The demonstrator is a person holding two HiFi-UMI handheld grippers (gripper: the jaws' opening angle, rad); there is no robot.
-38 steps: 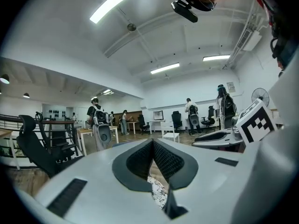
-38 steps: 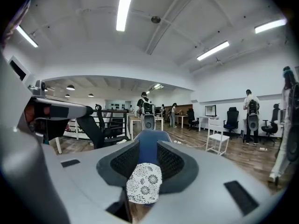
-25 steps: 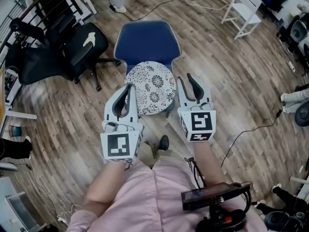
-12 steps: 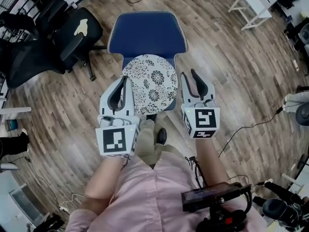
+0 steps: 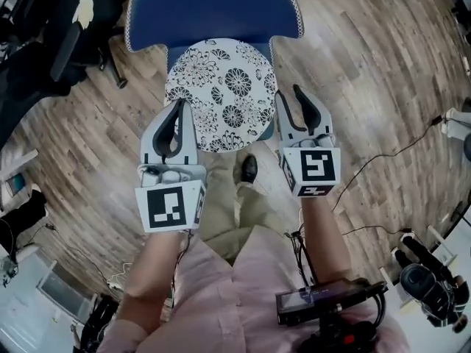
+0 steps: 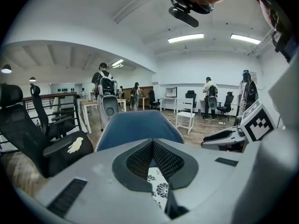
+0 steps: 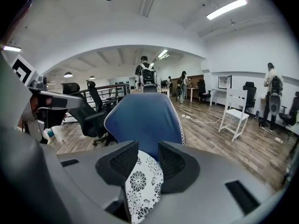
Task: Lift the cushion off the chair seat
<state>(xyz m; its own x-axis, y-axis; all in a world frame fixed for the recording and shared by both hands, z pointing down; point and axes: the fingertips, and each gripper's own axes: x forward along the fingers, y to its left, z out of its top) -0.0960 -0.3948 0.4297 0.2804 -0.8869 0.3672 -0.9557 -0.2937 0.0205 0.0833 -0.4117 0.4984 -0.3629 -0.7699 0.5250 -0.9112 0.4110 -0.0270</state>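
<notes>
A round white cushion [image 5: 221, 94] with black flower print lies on the seat of a blue chair [image 5: 213, 9]. My left gripper [image 5: 176, 107] hovers at the cushion's front left edge, its black pads closed together with nothing between them. In the left gripper view the pad tips [image 6: 151, 143] meet in front of the chair back [image 6: 135, 129], and a strip of cushion [image 6: 158, 188] shows below them. My right gripper [image 5: 288, 94] sits at the cushion's right edge, open. Between its pads in the right gripper view [image 7: 148, 148] I see the cushion [image 7: 140, 185] and the chair back [image 7: 142, 120].
A black office chair [image 5: 51, 43] stands to the left of the blue one. The person's shoe [image 5: 249, 169] is on the wood floor just in front of the seat. A cable [image 5: 383, 160] runs over the floor at right. A white chair [image 7: 236, 108] and several people are farther back.
Both grippers and the head camera have moved forward toward the chair; the tips now reach the cushion's sides. The jaws of both grippers stand as before.
</notes>
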